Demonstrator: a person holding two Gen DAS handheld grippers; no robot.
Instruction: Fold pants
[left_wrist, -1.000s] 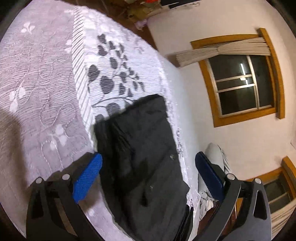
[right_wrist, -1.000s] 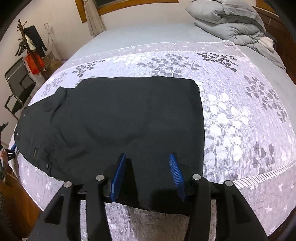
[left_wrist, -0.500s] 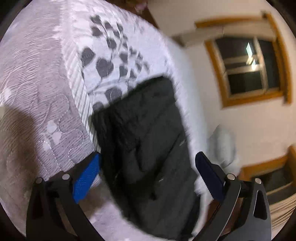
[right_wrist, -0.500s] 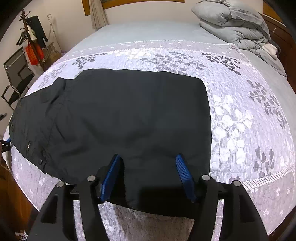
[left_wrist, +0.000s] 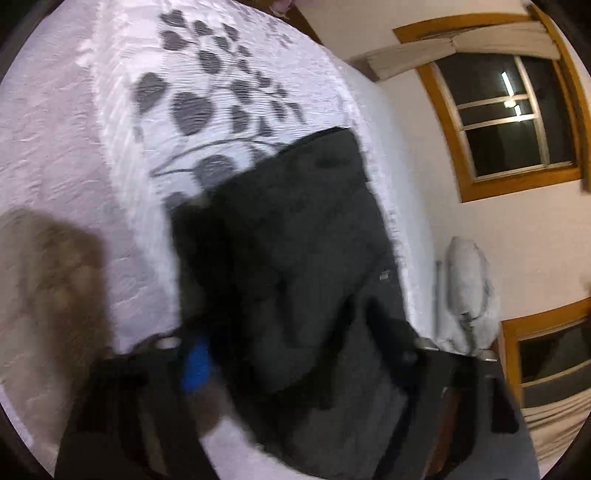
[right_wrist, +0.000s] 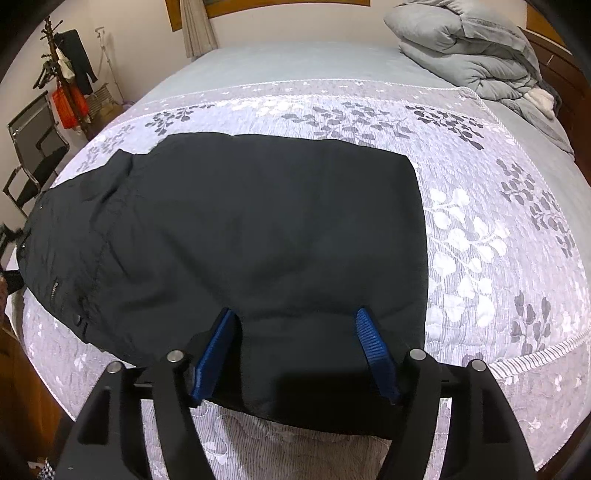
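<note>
Black pants (right_wrist: 240, 236) lie folded lengthwise on the white floral bedspread (right_wrist: 480, 229), waistband at the left, leg ends at the right. My right gripper (right_wrist: 295, 347) is open, its blue fingers straddling the near edge of the pants close to the leg end. In the left wrist view the pants (left_wrist: 295, 258) run away from me and the image is blurred by motion. My left gripper (left_wrist: 295, 354) is at the waistband end; its blue left pad (left_wrist: 195, 365) shows and the right pad is hidden by dark cloth, jaws still spread.
A folded grey duvet (right_wrist: 469, 48) sits at the bed's far right. A coat stand (right_wrist: 62, 77) and a black chair (right_wrist: 33, 155) stand off the bed at left. A window (left_wrist: 509, 114) is on the wall beyond the bed edge.
My left gripper has pushed forward onto the waistband end, the view blurring. My right gripper has edged closer over the pants' near edge and its jaws have opened slightly wider.
</note>
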